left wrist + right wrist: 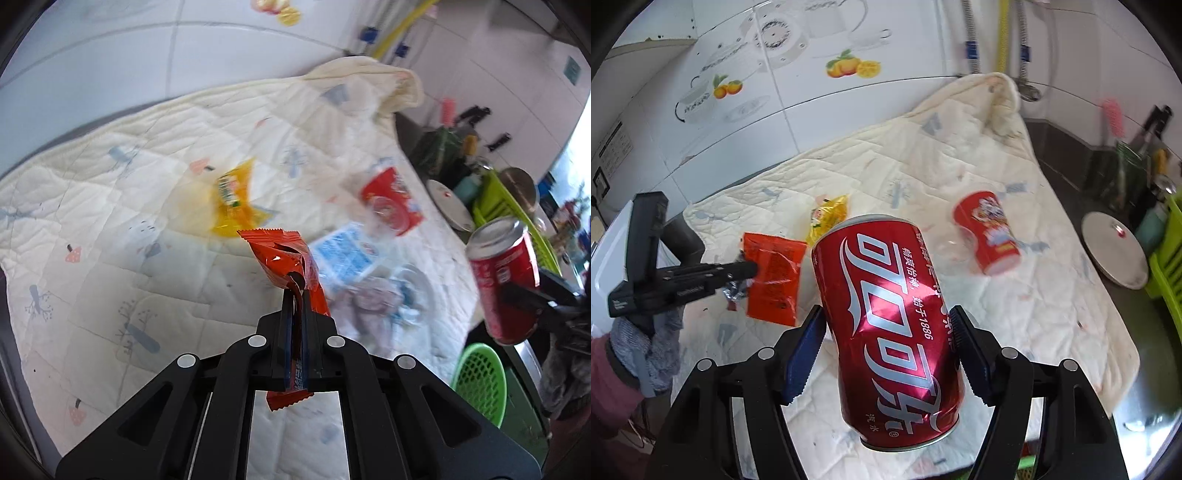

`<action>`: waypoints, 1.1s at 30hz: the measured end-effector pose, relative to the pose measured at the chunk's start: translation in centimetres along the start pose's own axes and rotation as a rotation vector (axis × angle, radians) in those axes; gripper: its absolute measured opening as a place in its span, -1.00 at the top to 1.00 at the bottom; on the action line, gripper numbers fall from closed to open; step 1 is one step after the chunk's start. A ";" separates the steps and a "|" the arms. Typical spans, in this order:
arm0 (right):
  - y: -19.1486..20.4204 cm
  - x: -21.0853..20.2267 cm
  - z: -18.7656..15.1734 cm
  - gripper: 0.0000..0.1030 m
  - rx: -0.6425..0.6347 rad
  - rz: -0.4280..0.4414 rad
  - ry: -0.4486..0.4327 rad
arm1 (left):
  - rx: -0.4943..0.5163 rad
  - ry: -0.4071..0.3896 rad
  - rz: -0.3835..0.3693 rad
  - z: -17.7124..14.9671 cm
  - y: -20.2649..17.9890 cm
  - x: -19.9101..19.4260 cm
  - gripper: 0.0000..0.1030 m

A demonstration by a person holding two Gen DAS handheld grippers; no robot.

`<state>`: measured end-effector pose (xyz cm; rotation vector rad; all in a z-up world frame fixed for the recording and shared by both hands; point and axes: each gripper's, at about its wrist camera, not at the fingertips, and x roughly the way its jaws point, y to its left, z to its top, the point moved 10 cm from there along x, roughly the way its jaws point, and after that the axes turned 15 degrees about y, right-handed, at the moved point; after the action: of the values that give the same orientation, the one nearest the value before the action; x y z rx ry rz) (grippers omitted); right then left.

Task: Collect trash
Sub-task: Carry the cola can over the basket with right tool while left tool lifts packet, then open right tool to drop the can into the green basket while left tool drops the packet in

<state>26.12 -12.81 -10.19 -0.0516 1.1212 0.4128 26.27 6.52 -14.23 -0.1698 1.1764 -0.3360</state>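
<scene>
My left gripper is shut on an orange-red snack wrapper, which hangs lifted above the quilted cream cloth. From the right wrist view the same wrapper shows at the left gripper. My right gripper is shut on a red cola can, its blue pads pressing both sides, held off the cloth. The can also appears at the right of the left wrist view. On the cloth lie a yellow wrapper, a red paper cup, a blue-and-white packet and crumpled plastic.
A green mesh basket stands below the cloth's right edge. A round metal lid and a lime-green rack sit on the dark counter to the right. A tiled wall runs behind. A gloved hand holds the left gripper.
</scene>
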 end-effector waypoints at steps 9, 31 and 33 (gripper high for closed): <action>-7.5 -2.1 -9.6 -0.29 0.189 -0.084 0.039 | 0.137 0.019 -0.100 -2.5 -8.6 -0.2 0.96; -17.9 -2.6 -32.2 -0.31 0.650 -0.205 0.134 | 0.496 0.184 -0.218 -11.7 -27.3 4.6 0.96; -18.2 -3.0 -32.9 -0.31 0.672 -0.199 0.125 | 0.525 0.192 -0.218 -12.5 -28.6 5.0 0.96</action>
<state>2.99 -38.51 -25.09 0.4030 1.3164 -0.1588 11.62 -21.42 -14.61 0.1992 1.2213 -0.8543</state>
